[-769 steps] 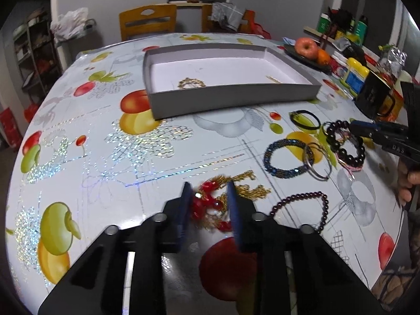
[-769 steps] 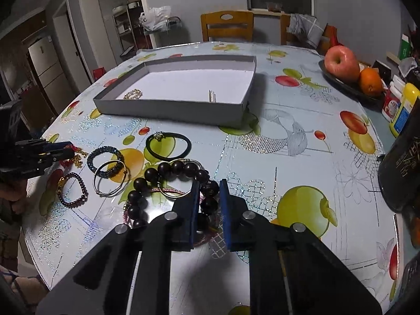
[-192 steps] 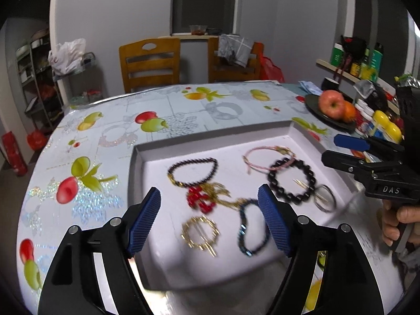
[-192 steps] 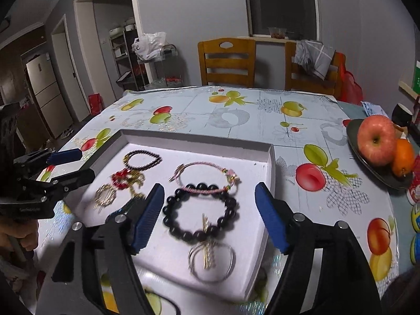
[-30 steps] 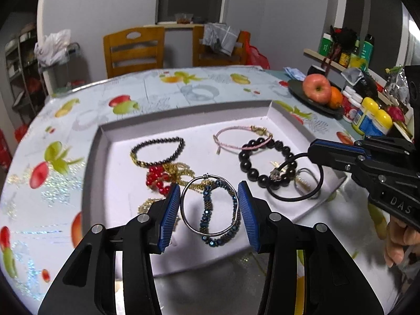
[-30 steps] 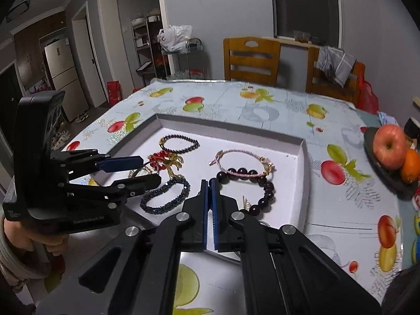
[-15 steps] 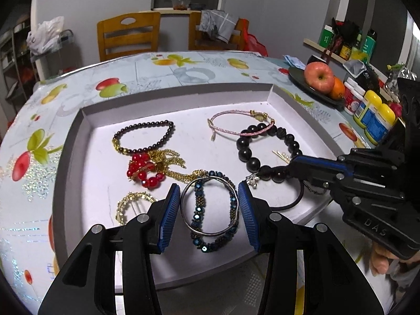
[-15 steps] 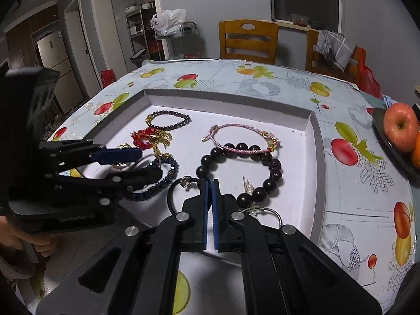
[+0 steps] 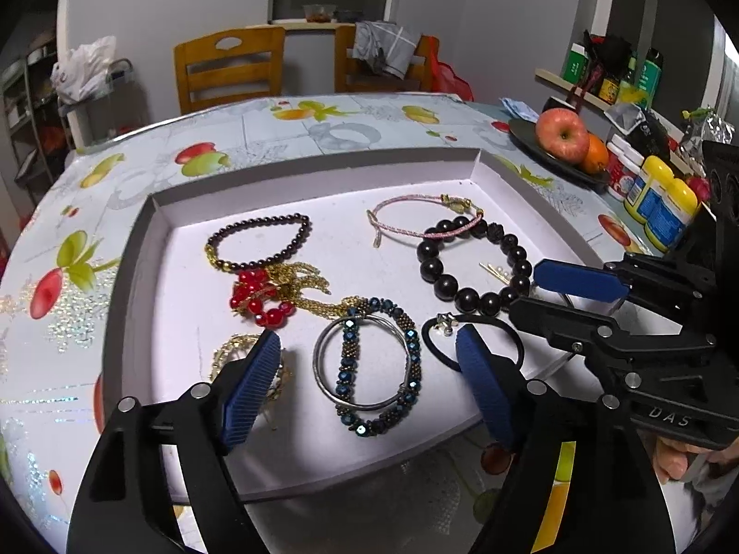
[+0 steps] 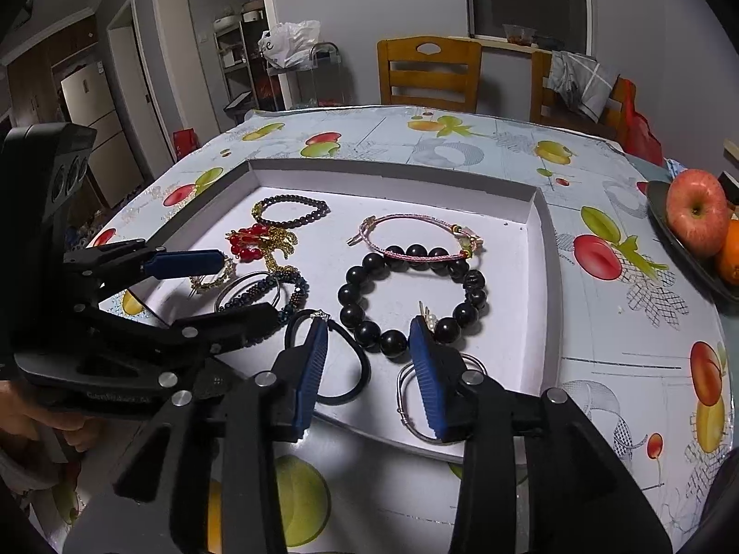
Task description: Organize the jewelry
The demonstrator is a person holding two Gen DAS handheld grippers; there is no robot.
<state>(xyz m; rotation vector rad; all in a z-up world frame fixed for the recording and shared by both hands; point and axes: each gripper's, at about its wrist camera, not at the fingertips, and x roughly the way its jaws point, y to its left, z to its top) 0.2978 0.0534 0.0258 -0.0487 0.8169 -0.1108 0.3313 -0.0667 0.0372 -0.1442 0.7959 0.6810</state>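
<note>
Left gripper (image 9: 367, 371): jaws spread wide, holding nothing, hovering over the near edge of the grey tray (image 9: 318, 159). Between its fingers a silver bangle (image 9: 362, 360) lies on top of a blue beaded bracelet (image 9: 376, 364). Right gripper (image 10: 369, 371): jaws likewise spread and empty, at the tray's near right. A black hair tie (image 10: 339, 364) lies on the tray floor beside its left finger; a large black bead bracelet (image 10: 411, 293) sits just beyond. The remaining jewelry lies farther in the tray. A fruit plate (image 10: 679, 244) stands on the table, far right.
</note>
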